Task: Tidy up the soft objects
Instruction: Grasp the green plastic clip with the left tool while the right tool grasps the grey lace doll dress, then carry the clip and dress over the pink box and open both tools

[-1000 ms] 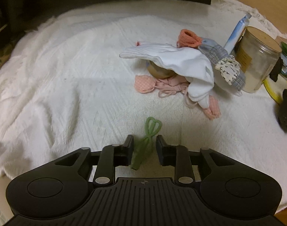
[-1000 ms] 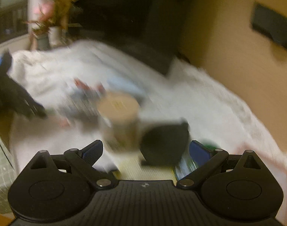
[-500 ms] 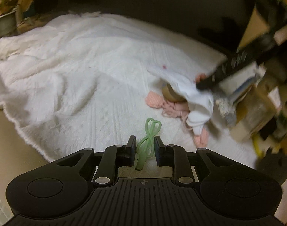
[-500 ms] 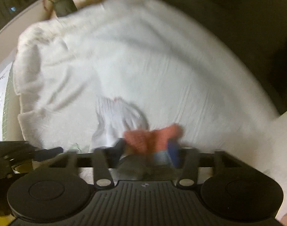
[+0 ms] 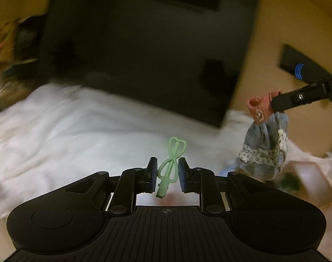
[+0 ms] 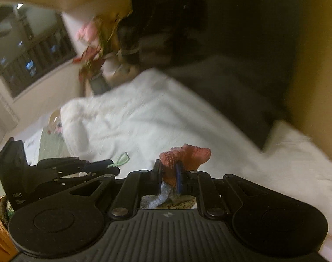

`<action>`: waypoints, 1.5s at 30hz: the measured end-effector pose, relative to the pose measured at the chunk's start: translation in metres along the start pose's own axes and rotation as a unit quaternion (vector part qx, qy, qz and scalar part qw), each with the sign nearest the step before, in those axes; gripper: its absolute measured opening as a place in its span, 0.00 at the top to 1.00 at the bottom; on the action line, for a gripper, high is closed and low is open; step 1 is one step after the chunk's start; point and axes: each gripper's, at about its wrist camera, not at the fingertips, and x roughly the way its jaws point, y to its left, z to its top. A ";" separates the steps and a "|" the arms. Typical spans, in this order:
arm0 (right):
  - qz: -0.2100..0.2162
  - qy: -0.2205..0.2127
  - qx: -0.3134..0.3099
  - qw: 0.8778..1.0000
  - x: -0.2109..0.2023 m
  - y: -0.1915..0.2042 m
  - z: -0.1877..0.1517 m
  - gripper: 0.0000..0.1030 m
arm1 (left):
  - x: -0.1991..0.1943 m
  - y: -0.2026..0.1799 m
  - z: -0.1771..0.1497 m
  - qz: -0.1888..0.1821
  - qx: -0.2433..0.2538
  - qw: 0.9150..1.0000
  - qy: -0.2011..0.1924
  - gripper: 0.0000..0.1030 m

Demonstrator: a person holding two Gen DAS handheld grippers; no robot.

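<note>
The left gripper (image 5: 167,175) is clamped on a small green hanger (image 5: 171,162), its pads pressing the hanger's lower loops from both sides; the heart-shaped top of the hanger sticks out past the fingertips and its stem hangs down between the fingers, clear of the white blanket (image 5: 83,126) below. The right gripper (image 6: 168,175) is closed tight on the salmon-pink knitted top of a little doll dress (image 6: 184,156); the pink knit bunches out beyond the fingertips, and a strip of pale blue fabric trails back under the fingers. From the left wrist camera the same dress (image 5: 265,135) shows whole, at the right of the scene: it dangles in the air from the right gripper's (image 5: 275,103) tips, pink bodice with a small metal snap on top, blue denim skirt with a white flowered frill below, off the blanket. From the right wrist camera the left gripper (image 6: 113,167) lies to the left and close by, with the green hanger (image 6: 120,159) at its tip. The blanket spreads out beneath both tools; a dark flat panel (image 5: 144,43) stands behind its far edge; a potted plant with pink and red flowers (image 6: 94,50) sits at the far left, blurred, before a window (image 6: 28,50).
</note>
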 end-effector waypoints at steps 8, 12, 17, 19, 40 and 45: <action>-0.094 -0.072 0.060 0.991 -0.126 -0.086 -0.046 0.88 | 0.047 -0.140 0.026 -0.139 0.060 0.988 0.028 0.77; -0.163 -0.090 0.096 0.978 -0.175 -0.130 -0.085 0.88 | 0.081 -0.215 0.025 -0.213 0.080 0.971 0.066 0.77; -0.229 -0.078 0.147 0.959 -0.194 -0.179 -0.132 0.88 | 0.129 -0.299 0.022 -0.273 0.091 0.951 0.112 0.77; -0.247 -0.070 0.176 0.950 -0.191 -0.201 -0.149 0.87 | 0.137 -0.318 0.022 -0.298 0.072 0.945 0.111 0.77; -0.273 -0.088 0.168 0.943 -0.149 -0.156 -0.275 0.37 | 0.116 -0.223 0.011 -0.157 0.016 0.986 0.047 0.78; -0.219 -0.060 0.097 0.969 -0.110 -0.097 -0.290 0.37 | 0.080 -0.130 -0.004 -0.043 -0.021 0.999 0.020 0.78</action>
